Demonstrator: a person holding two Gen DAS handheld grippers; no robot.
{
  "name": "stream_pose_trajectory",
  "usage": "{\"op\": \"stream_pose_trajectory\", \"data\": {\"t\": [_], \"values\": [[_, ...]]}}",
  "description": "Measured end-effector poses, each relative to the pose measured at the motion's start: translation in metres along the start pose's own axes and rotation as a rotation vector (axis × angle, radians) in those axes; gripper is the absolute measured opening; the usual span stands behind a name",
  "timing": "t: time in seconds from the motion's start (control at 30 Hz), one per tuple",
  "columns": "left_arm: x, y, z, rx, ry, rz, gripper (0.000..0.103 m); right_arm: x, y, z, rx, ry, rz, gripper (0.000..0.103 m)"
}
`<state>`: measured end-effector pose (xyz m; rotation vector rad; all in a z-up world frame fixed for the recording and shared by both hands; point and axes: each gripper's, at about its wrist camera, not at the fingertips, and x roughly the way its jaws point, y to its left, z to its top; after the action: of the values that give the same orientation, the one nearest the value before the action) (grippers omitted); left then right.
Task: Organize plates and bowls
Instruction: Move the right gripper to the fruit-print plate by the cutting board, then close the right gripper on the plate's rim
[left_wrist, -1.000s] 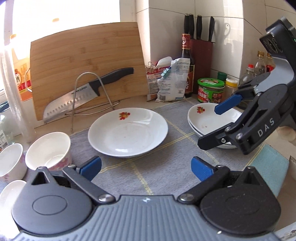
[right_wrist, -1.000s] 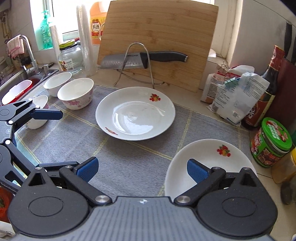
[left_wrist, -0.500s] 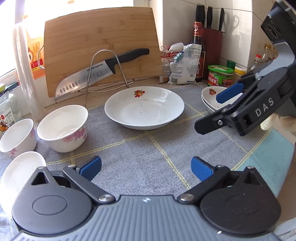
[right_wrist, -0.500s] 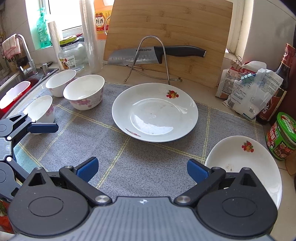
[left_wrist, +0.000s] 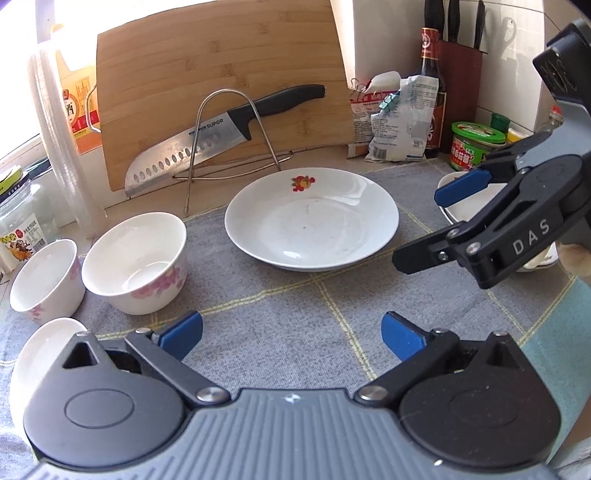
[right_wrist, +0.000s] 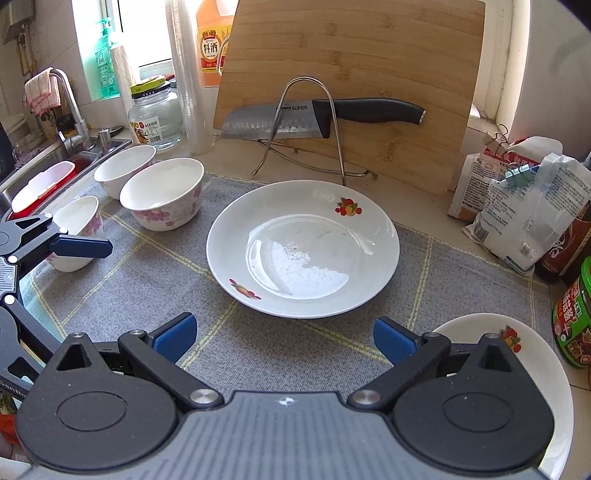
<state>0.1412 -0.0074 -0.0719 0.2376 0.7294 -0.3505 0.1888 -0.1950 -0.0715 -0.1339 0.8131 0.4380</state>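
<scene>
Both grippers have swung left, jaws apart and empty; right gripper (right_wrist: 284, 338) should take the plate (right_wrist: 303, 247) by its six-o'clock rim, left gripper (left_wrist: 291, 334) clear.

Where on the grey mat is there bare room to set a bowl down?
The widest bare stretch of the mat lies in front of the big plate, between both open grippers. A narrower strip runs between that plate and the nearest flowered bowl. The left edge is crowded with bowls, and the right corner holds the stacked plates beside the green-lidded jar.
</scene>
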Motion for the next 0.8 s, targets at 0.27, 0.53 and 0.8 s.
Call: {"op": "stream_pose_trajectory", "data": {"t": [0.27,0.53,0.8], "values": [[0.006,0.010,0.004,0.002,0.016,-0.018,0.102,0.009,0.001,0.004,-0.011,0.000,0.005,0.103],[0.038,0.004,0.002,0.010,0.014,-0.073,0.102,0.022,-0.011,0.012,0.032,0.047,-0.039,0.103],[0.071,-0.004,0.006,-0.008,0.004,-0.040,0.102,0.039,-0.046,0.035,0.124,0.062,-0.009,0.103]]}}
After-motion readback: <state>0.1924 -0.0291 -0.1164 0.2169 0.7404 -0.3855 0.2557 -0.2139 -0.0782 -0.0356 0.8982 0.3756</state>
